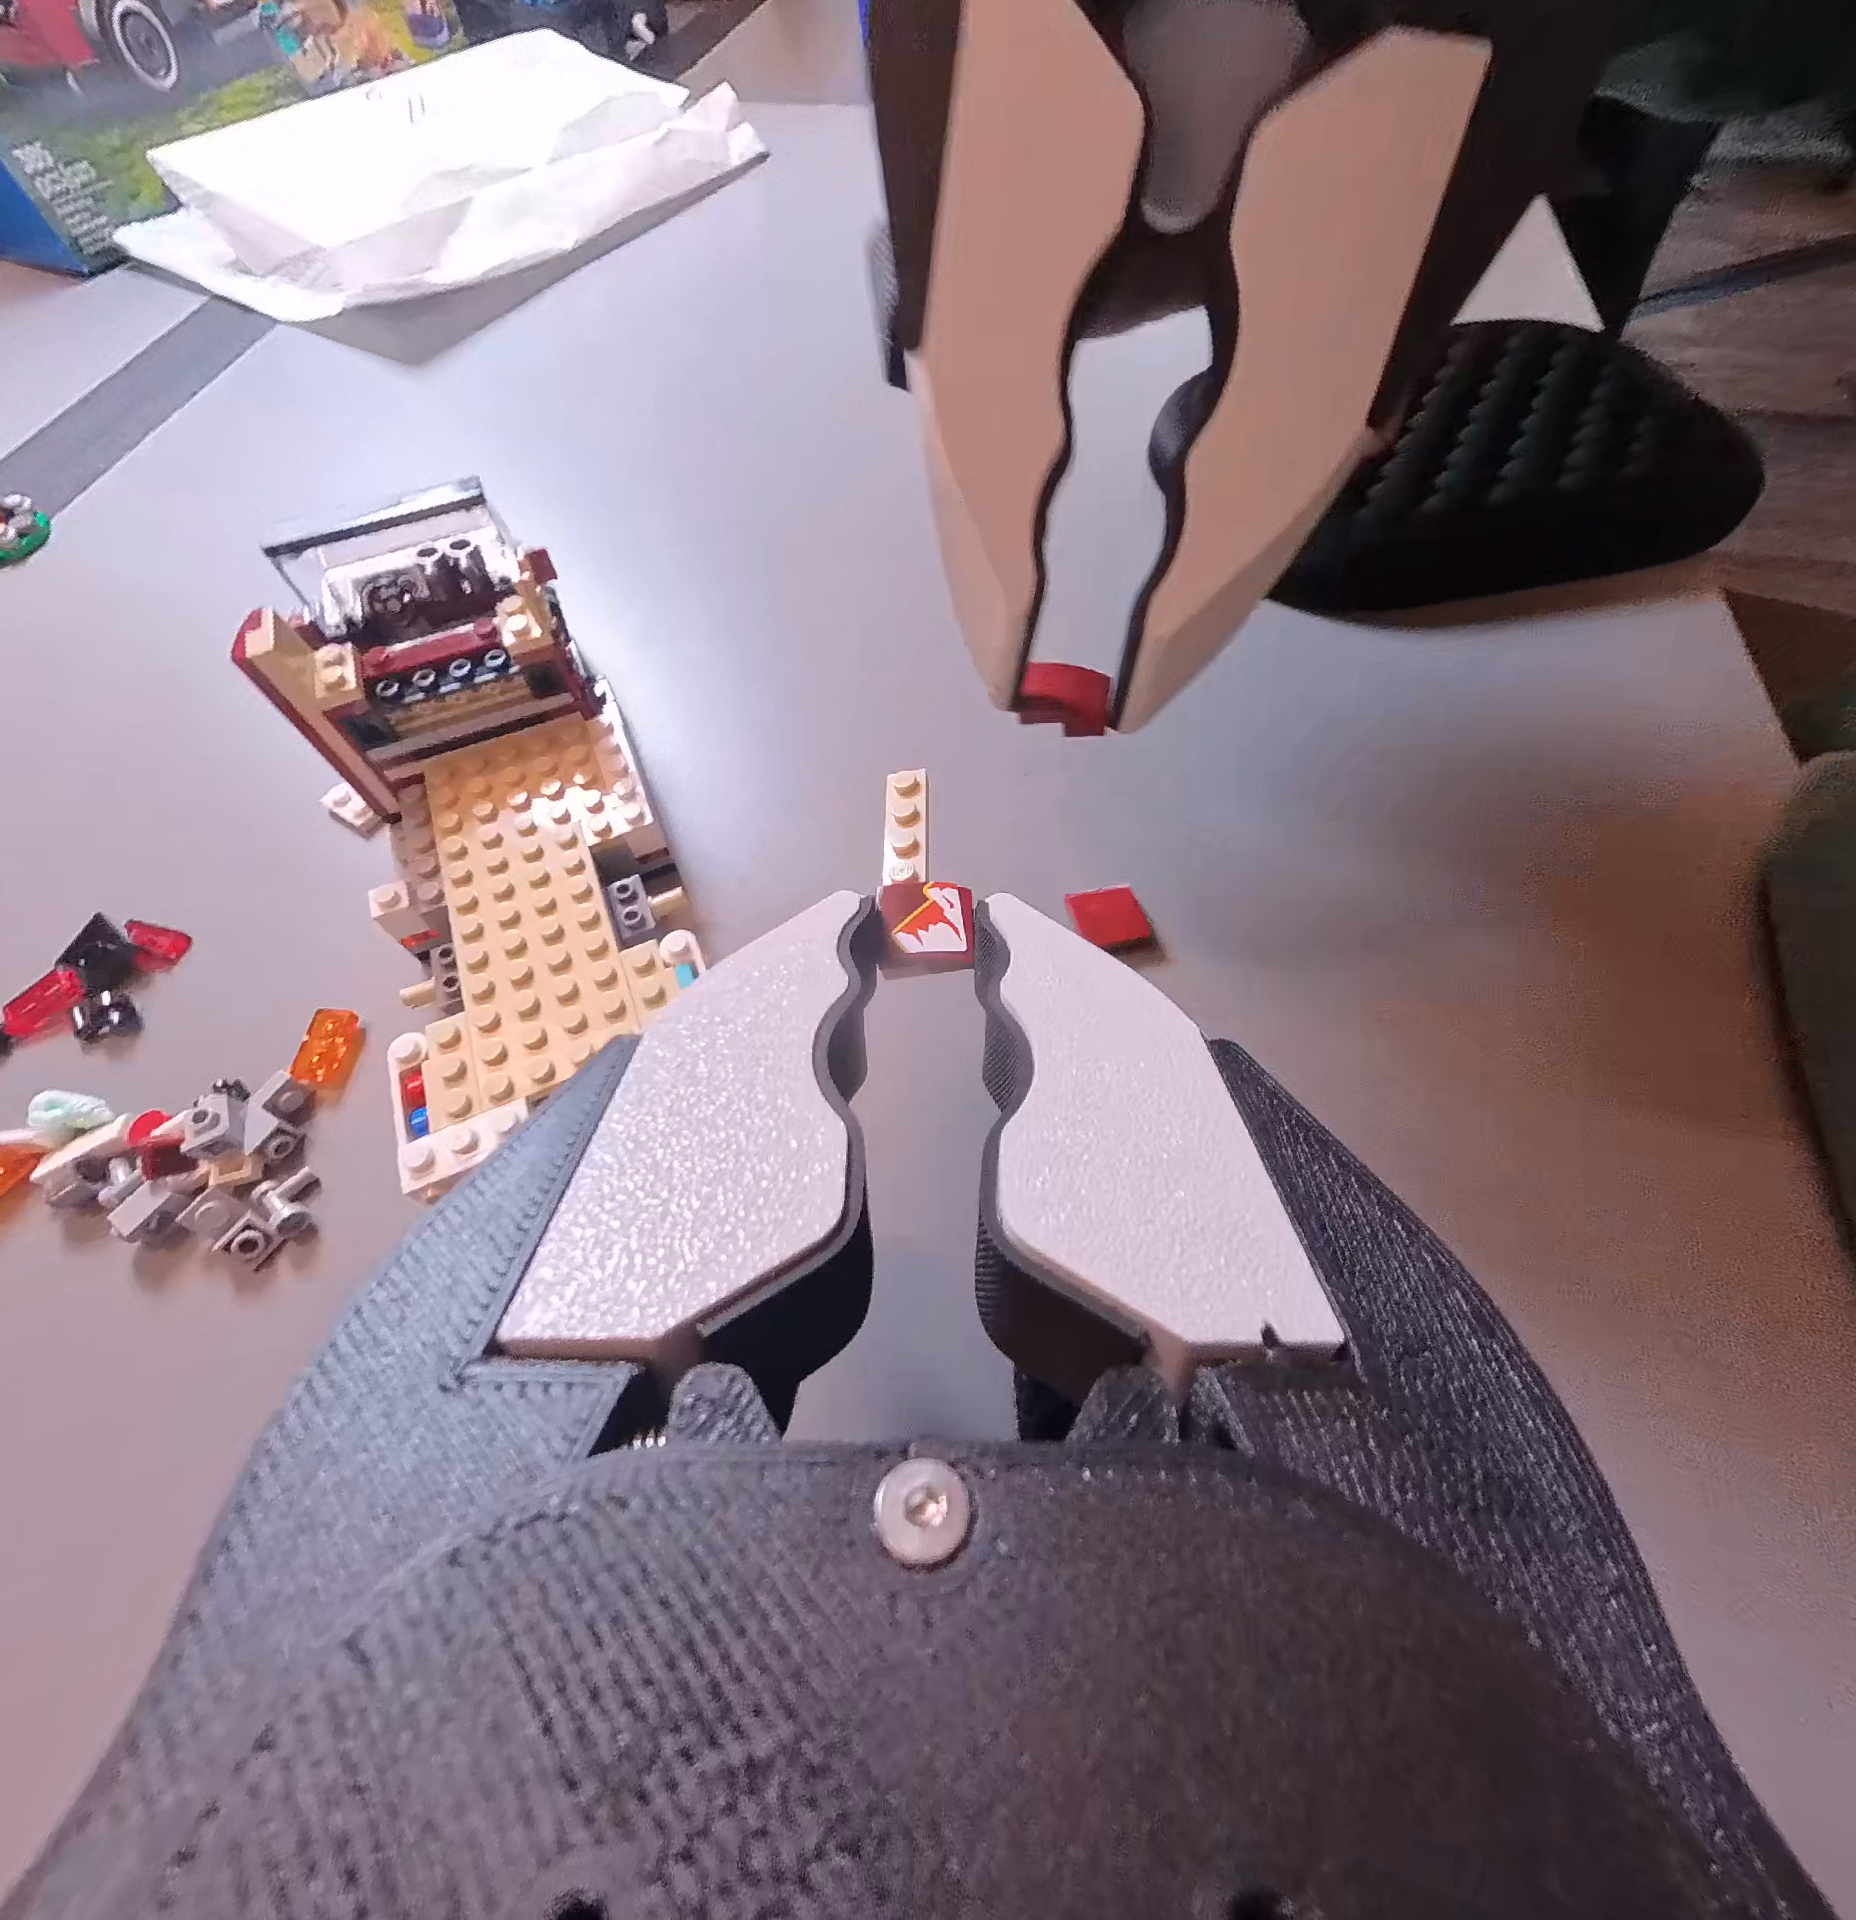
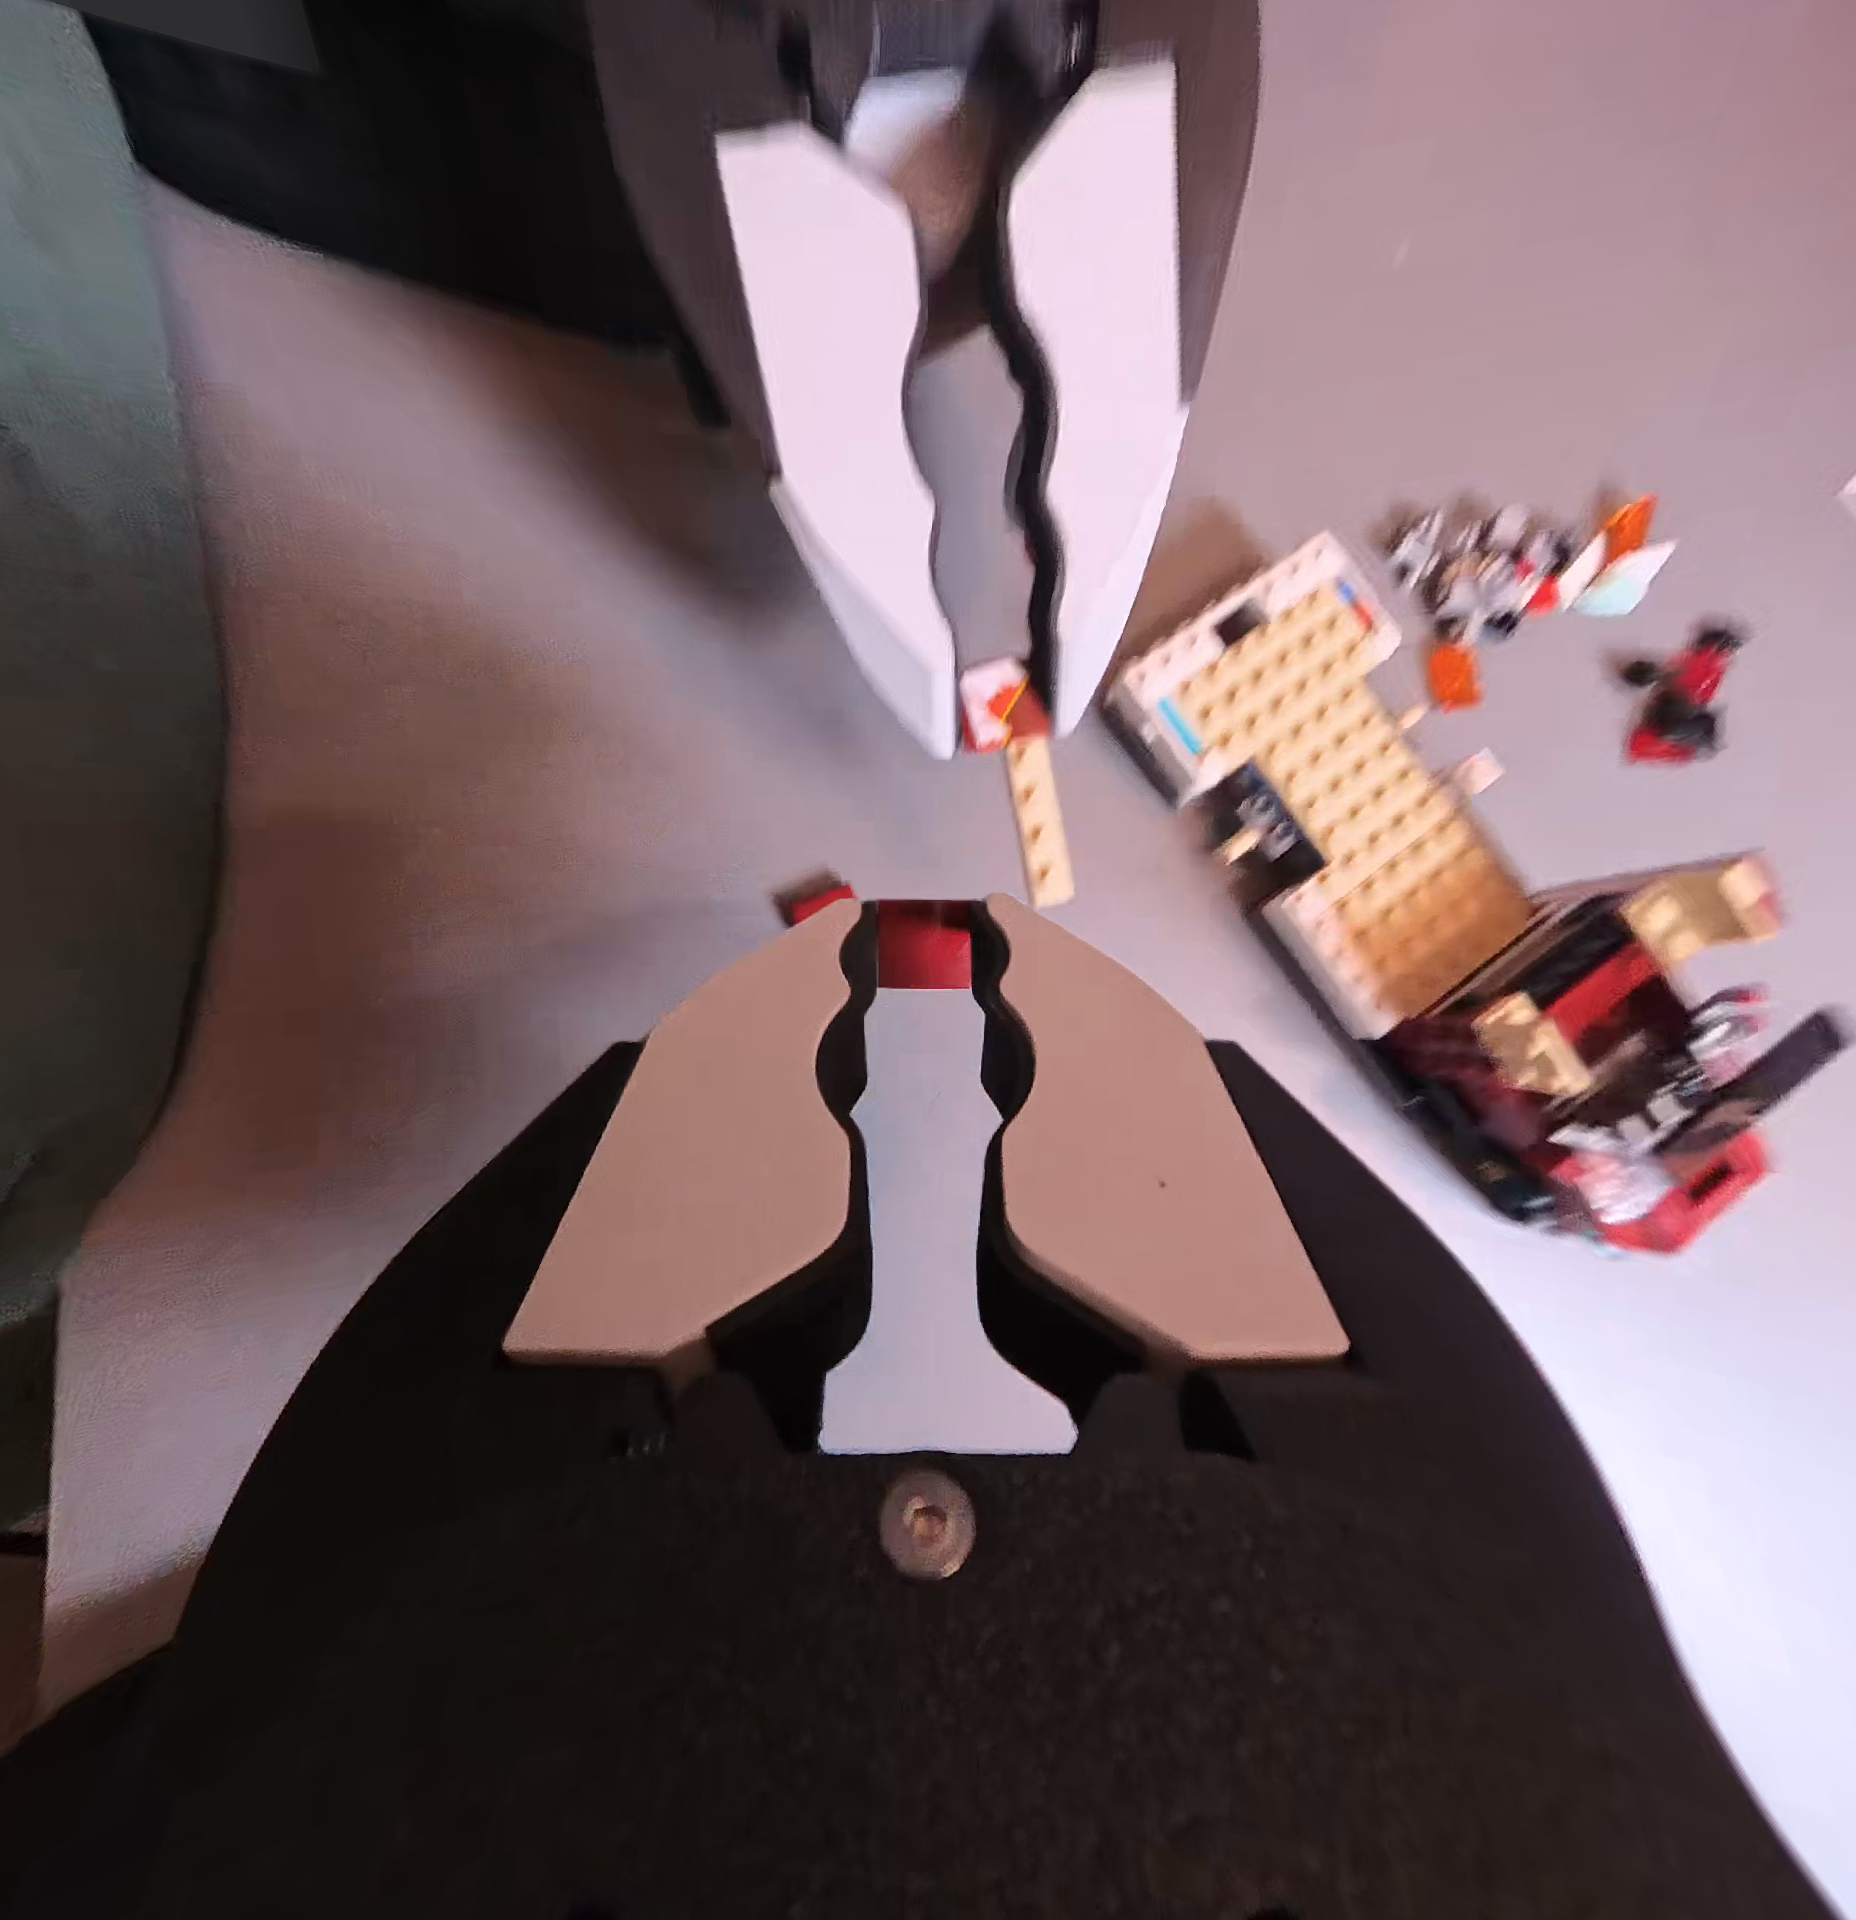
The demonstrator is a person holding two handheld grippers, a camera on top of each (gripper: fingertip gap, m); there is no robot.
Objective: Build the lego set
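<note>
printed dark-red piece [image 1: 929,928] between left gripper [image 1: 926,914] fingertips, above table [image 1: 1319,935]

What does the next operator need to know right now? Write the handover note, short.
Left gripper: shut on a dark red printed tile fixed to one end of a tan plate, held near the table.
Right gripper: shut on a small red piece, hovering just beyond the plate's far end.
Partly built vehicle sits to the left, cab end assembled, tan floor still bare.
One loose red tile lies beside the left gripper; sorted small parts lie farther left.
Left to do: probably seat the red piece on the plate, then join that sub-assembly to the vehicle.
</note>
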